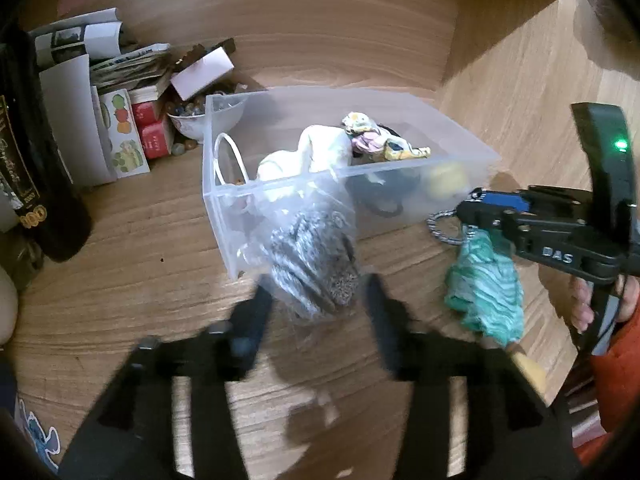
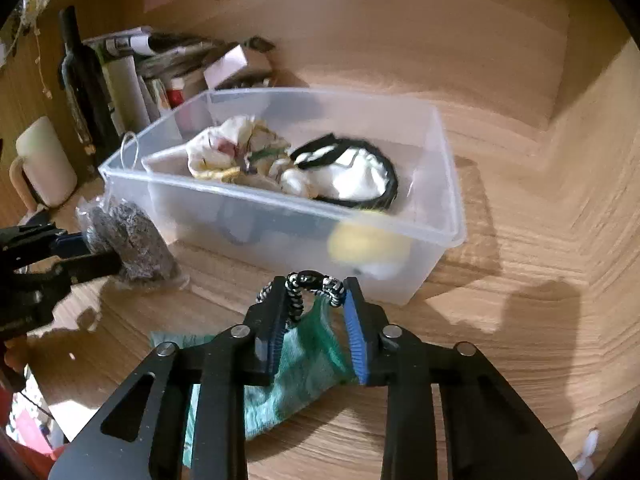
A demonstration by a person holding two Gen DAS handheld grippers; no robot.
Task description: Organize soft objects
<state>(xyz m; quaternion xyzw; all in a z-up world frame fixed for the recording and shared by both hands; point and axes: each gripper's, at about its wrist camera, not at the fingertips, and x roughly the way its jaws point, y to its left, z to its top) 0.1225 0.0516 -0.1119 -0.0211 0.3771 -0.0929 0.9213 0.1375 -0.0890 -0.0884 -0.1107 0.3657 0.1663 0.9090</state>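
Note:
A clear plastic bin [image 1: 472, 148] [image 2: 450, 200] on the wooden desk holds white and patterned cloths [image 2: 240, 148], a black-trimmed white piece [image 2: 356, 176] and a yellow soft ball [image 2: 366, 242]. My left gripper [image 1: 320, 292] is shut on a grey scouring pad in a clear bag [image 1: 314, 264] [image 2: 128, 240], held just in front of the bin's near left corner. My right gripper [image 2: 314, 294] [image 1: 476, 210] is shut on a teal cloth [image 2: 296, 364] [image 1: 486, 284] with a black-and-white braided loop [image 2: 316, 282], near the bin's front wall.
A dark wine bottle [image 1: 36, 184] [image 2: 86, 76], stacked papers and small boxes [image 1: 120, 92] and a bowl of marbles [image 1: 192, 118] crowd the back left corner. A cream mug [image 2: 44, 160] stands at the left. Wooden walls enclose the desk behind and right.

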